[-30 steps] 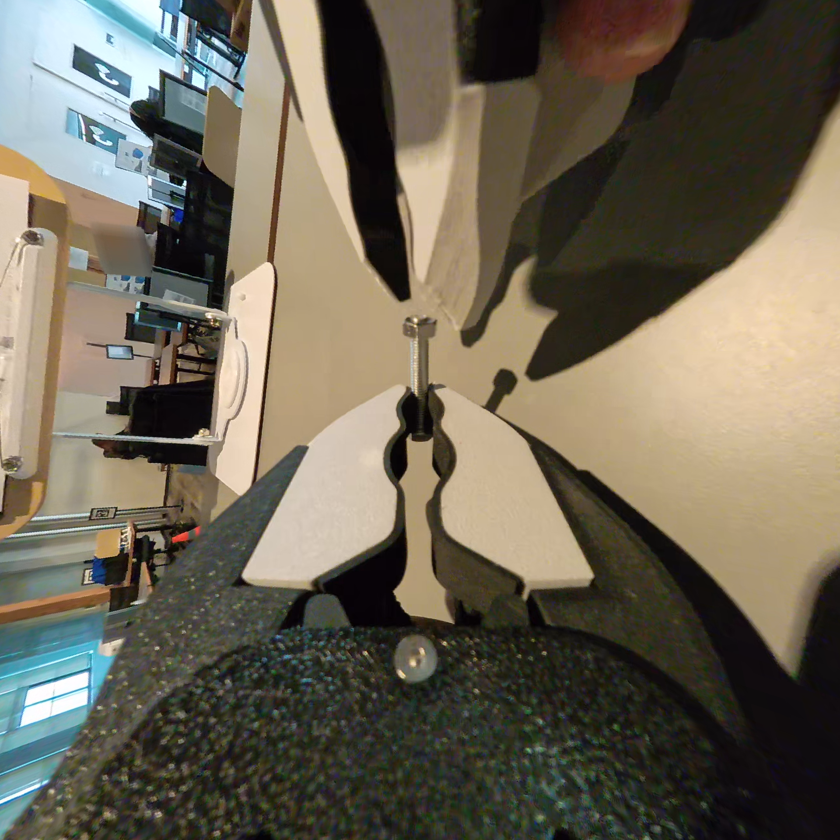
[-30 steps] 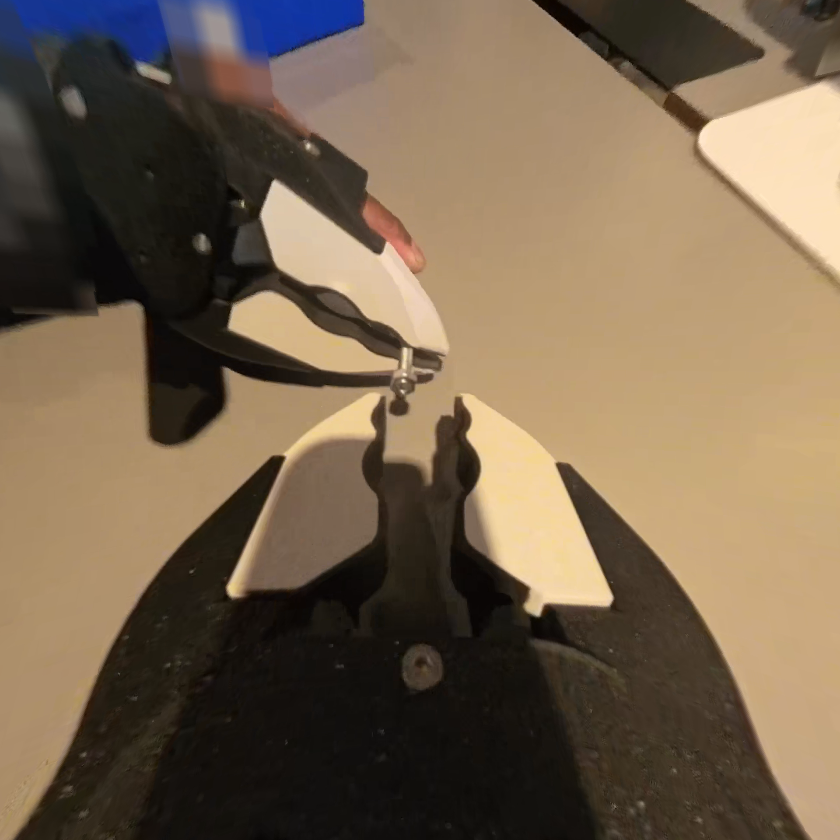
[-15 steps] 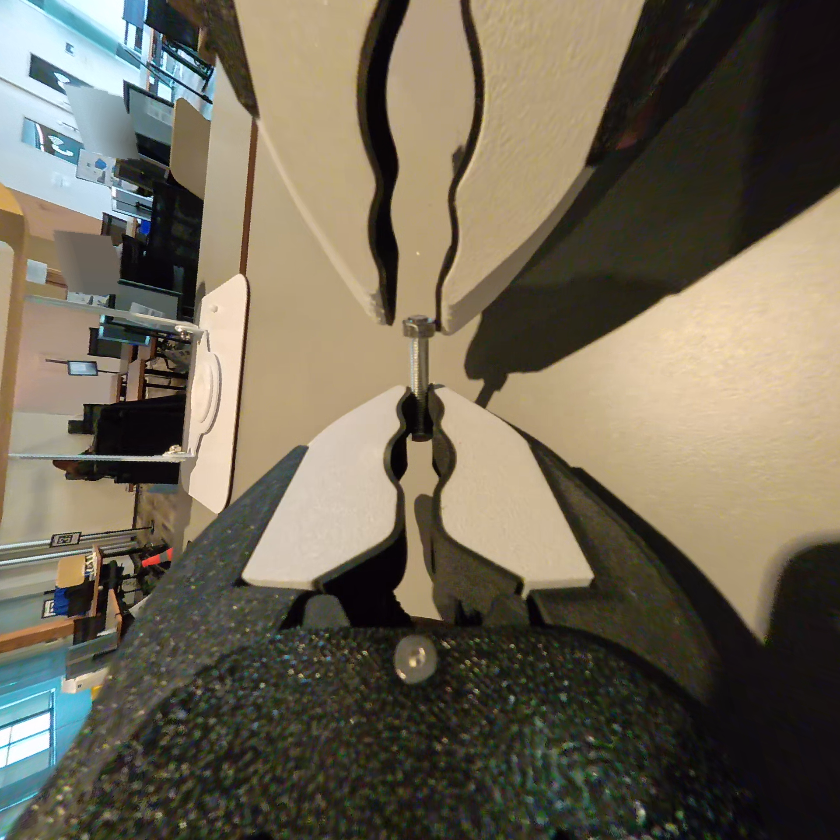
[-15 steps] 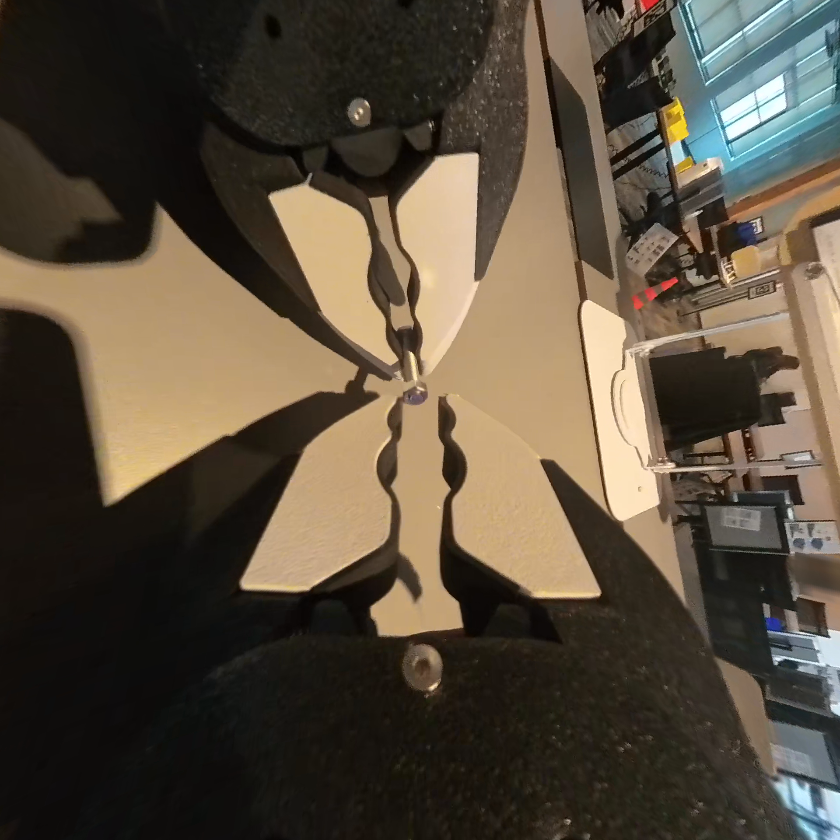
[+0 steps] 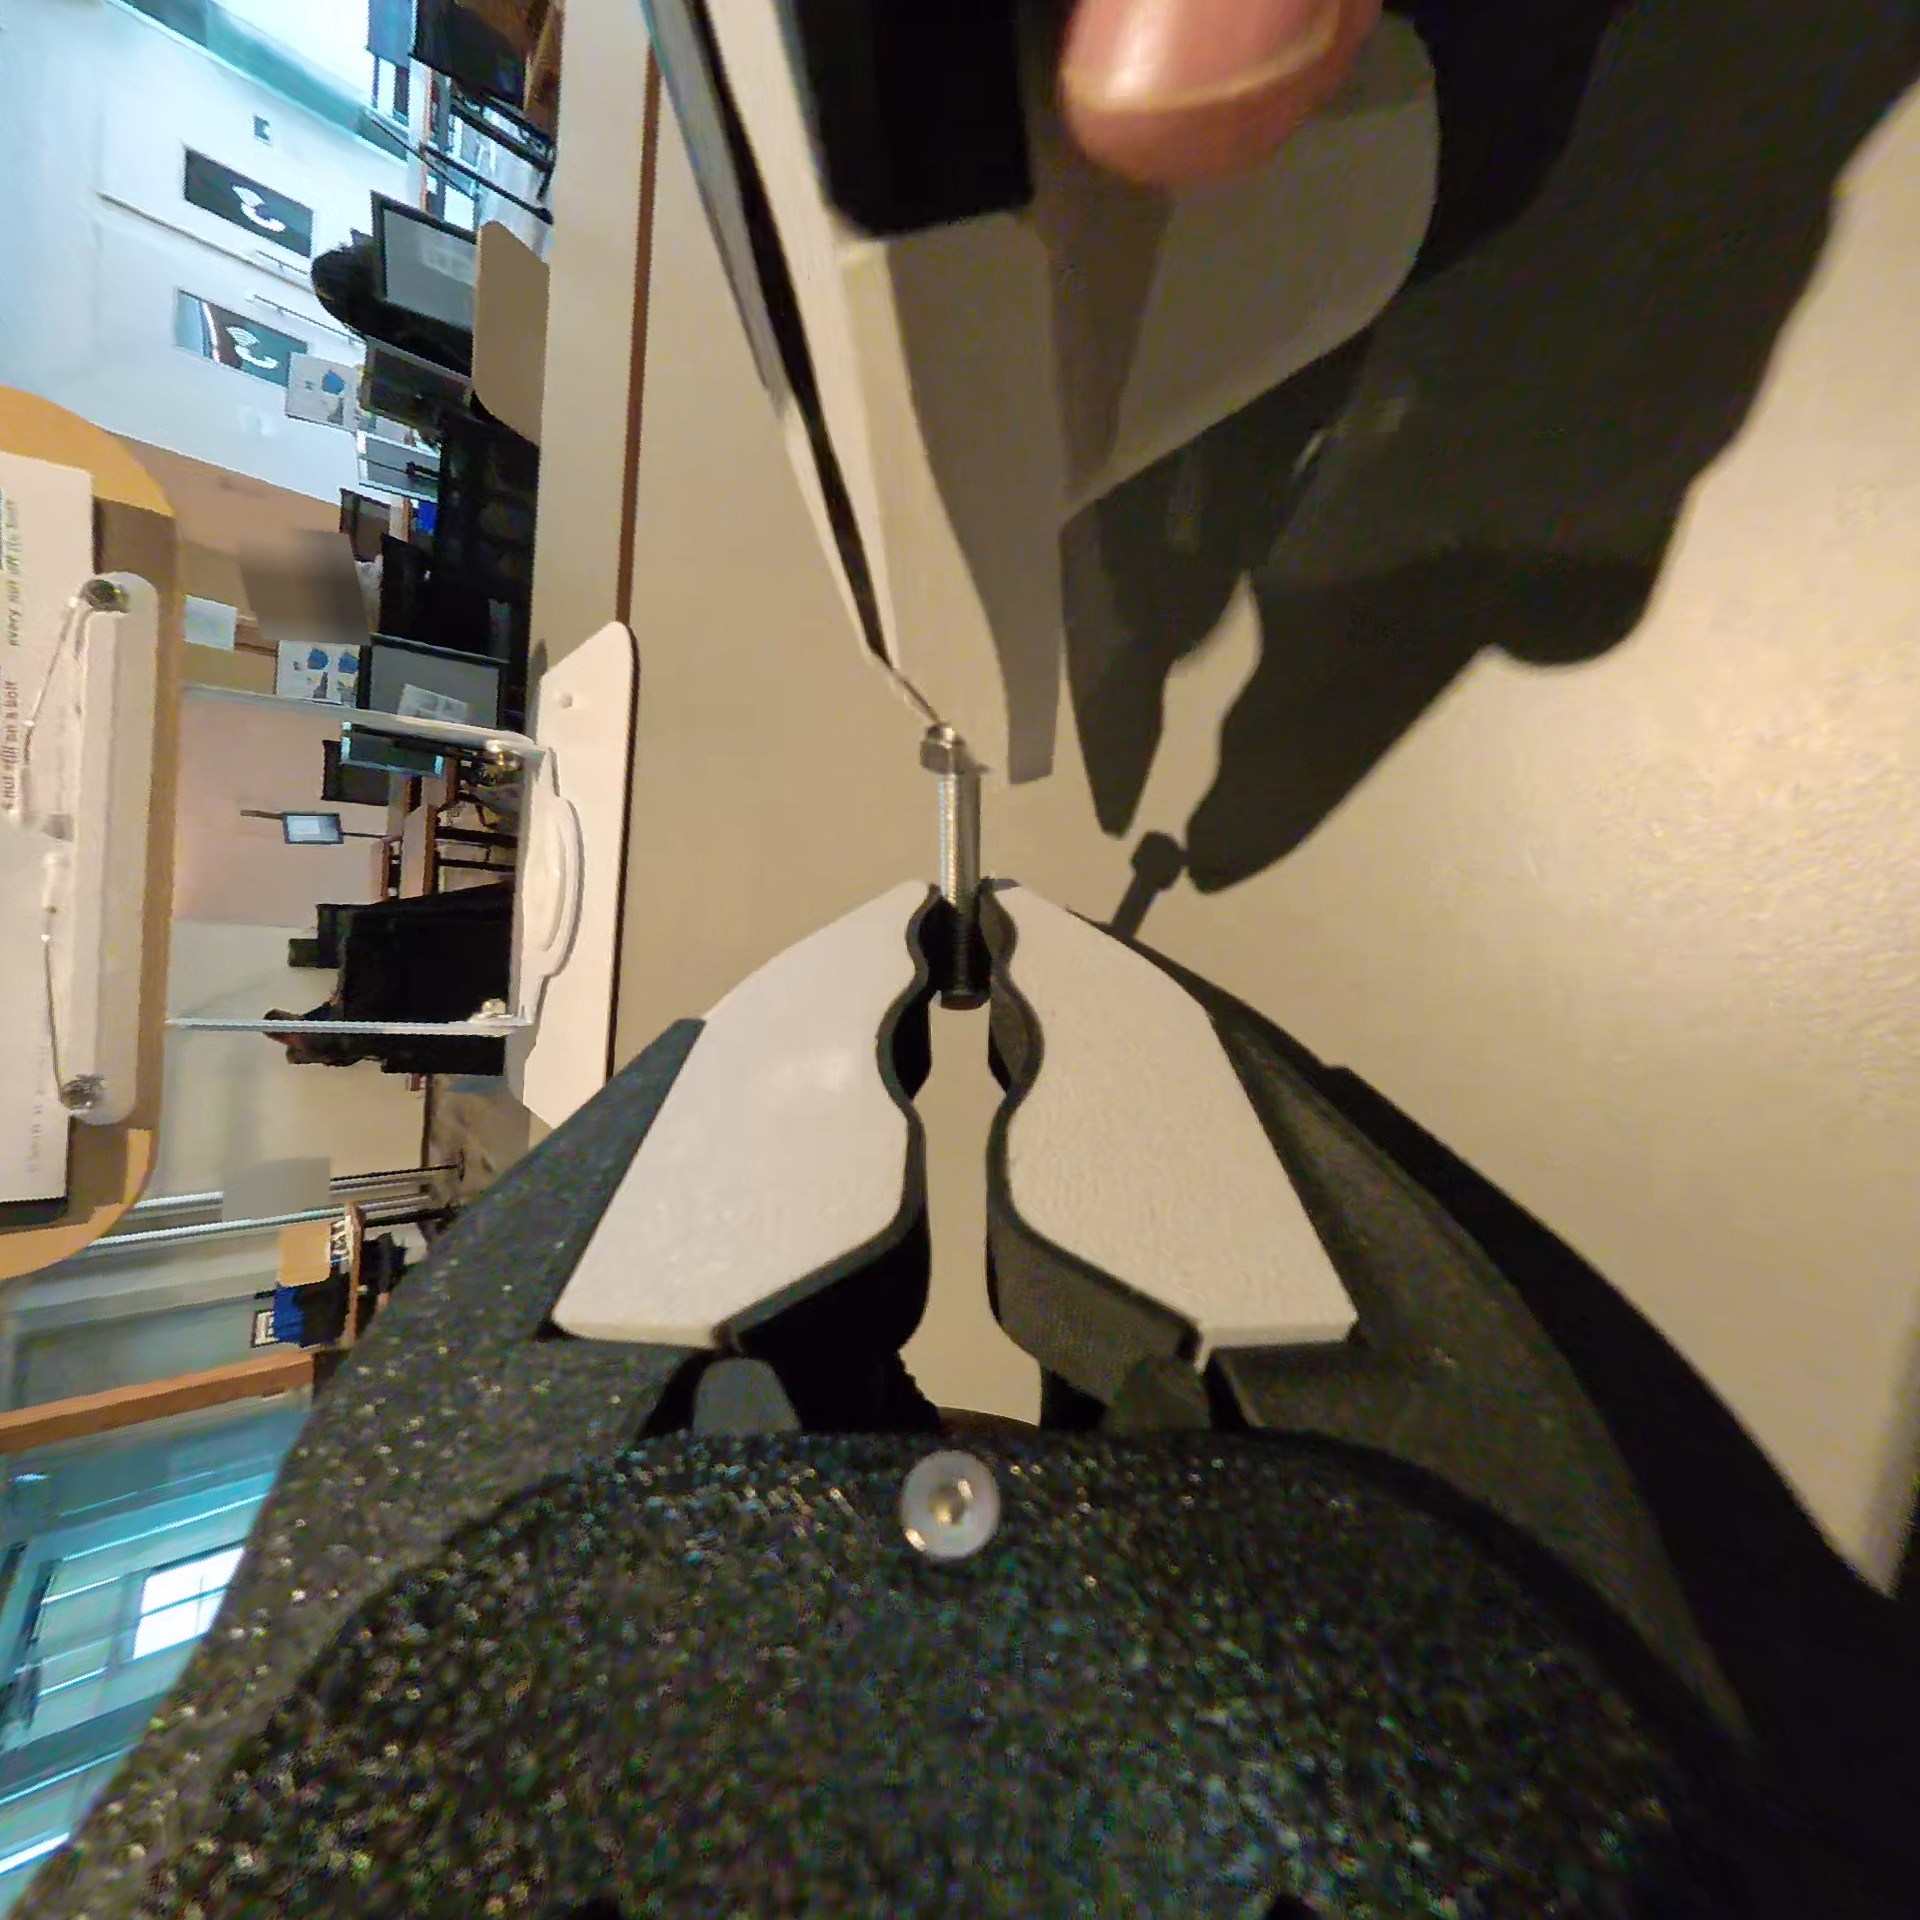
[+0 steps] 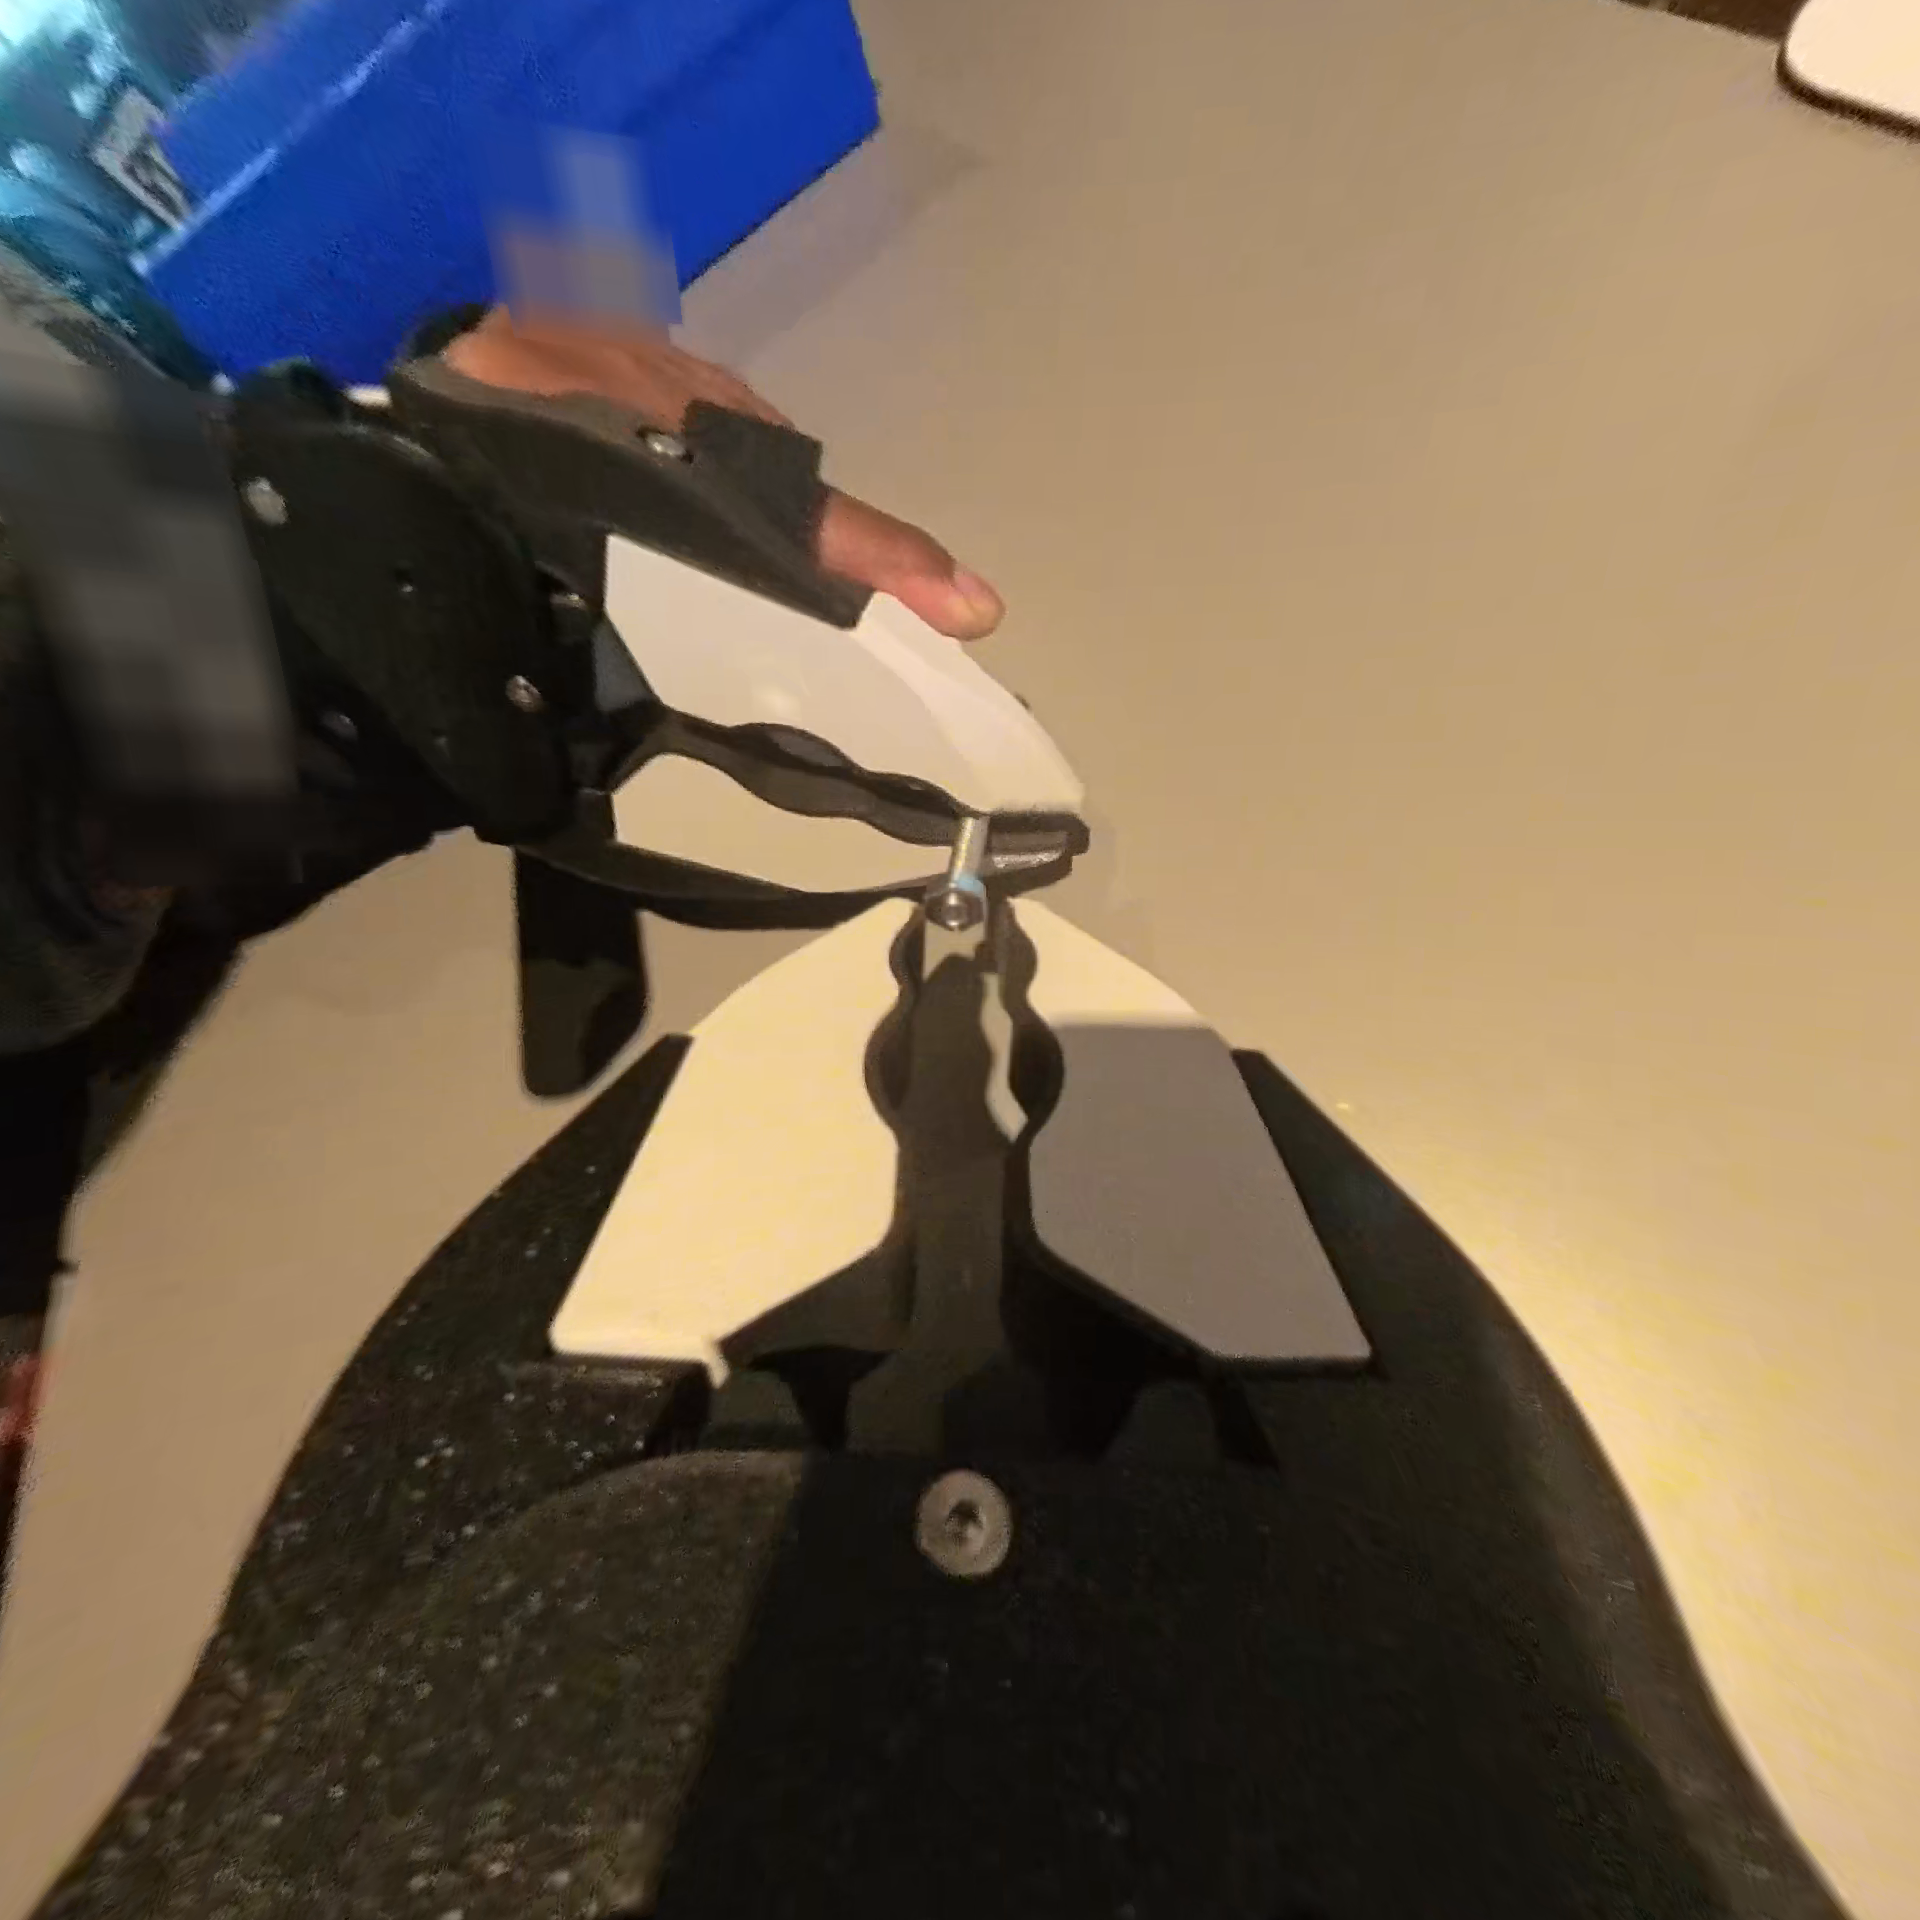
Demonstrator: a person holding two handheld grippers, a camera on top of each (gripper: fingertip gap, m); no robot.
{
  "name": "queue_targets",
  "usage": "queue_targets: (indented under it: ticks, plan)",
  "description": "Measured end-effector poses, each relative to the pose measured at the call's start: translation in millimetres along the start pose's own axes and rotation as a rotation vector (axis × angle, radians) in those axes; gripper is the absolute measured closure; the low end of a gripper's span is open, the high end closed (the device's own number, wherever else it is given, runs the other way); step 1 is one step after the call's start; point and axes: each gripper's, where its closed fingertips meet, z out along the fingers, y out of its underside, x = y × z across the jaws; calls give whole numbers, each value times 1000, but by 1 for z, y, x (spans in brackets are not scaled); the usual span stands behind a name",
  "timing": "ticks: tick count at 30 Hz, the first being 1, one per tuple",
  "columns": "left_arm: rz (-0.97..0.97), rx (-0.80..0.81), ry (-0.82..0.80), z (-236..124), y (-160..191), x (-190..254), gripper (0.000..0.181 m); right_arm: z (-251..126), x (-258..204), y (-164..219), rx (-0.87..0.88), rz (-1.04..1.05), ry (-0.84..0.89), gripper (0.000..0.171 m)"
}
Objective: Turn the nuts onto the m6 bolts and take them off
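A silver M6 bolt (image 5: 956, 831) is clamped by its lower end in my left gripper (image 5: 961, 894), which is shut on it. A hex nut (image 5: 940, 750) sits at the bolt's free end. In the right wrist view, my right gripper (image 6: 956, 920) has its jaws closed in on the nut (image 6: 951, 904), with the bolt (image 6: 971, 842) pointing at me from the left gripper (image 6: 1029, 831). In the left wrist view the right gripper (image 5: 951, 727) shows side-on, its tips at the nut. Both are held above the beige table (image 6: 1455, 623).
A blue box (image 6: 520, 156) stands at the back left. A white plate on a clear stand (image 5: 582, 883) sits farther along the table, and another white plate corner (image 6: 1860, 52) shows at the top right. A gloved hand (image 6: 904, 582) holds the left gripper. Left and right tips are no more than a few centimetres apart.
The right gripper has rolled back about a quarter turn from its pose half a second ago, and its jaws have narrowed onto the nut. The left gripper and bolt have stayed put.
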Motion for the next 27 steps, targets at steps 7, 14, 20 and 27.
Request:
queue_targets:
  ticks: [7, 14, 20, 27]
  plan:
    - [-32, 6, 11, 0, 3, -1, 176, -8, 14, 2, -126, -750, 368, 142]
    - [-35, 22, 29, -1, 0, 2, 176, -3, 2, -4, -97, -979, 428, 149]
    - [15, -7, 17, 2, 3, 4, 176, 4, 8, 4, -161, -798, 411, 161]
    - [9, -17, -39, -1, 5, -7, 176, 6, 0, -5, 33, 23, 82, 161]
